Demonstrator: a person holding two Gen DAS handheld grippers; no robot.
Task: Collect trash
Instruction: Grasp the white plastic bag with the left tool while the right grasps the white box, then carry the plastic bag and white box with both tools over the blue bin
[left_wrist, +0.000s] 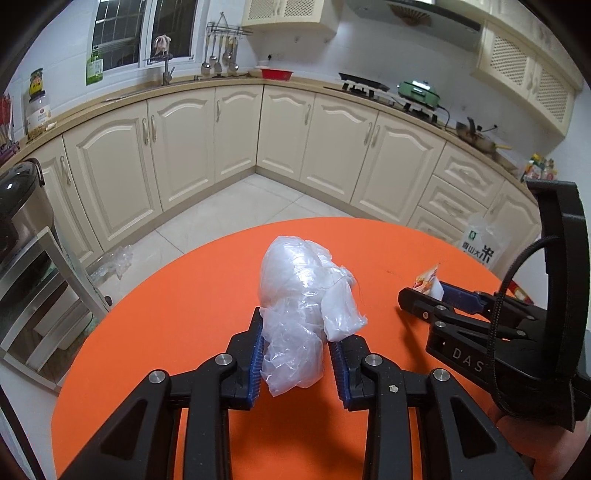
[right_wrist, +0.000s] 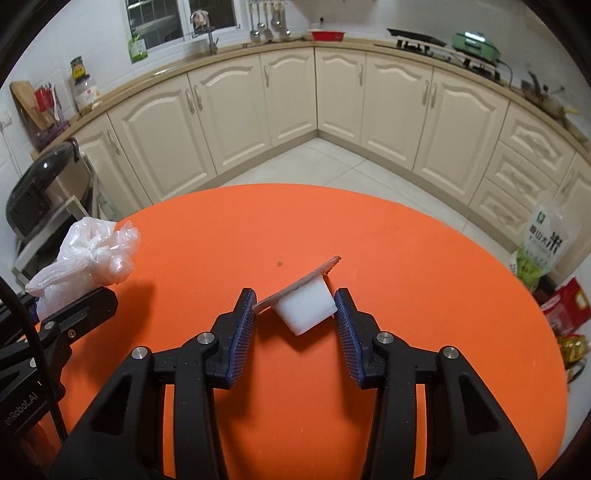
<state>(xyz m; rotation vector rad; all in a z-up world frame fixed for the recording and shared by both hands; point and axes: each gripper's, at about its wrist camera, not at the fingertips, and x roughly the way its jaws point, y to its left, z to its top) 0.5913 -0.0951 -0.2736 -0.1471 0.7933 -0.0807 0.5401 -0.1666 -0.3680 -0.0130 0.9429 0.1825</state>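
Orange table (right_wrist: 406, 258) is bearing both pieces: left gripper (left_wrist: 297, 356) is clenching the soft, light plastic bag (left_wrist: 306, 295) at its near end; right gripper (right_wrist: 295, 321) is pinching the stiff little cup (right_wrist: 306, 308) by its sides.

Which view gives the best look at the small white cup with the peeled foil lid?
The right wrist view. There the white cup lies on its side on the orange table, between the right tool's pads, its lid flap sticking up. In the left wrist view the right tool hides most of the cup; only a sliver of it and the lid shows.
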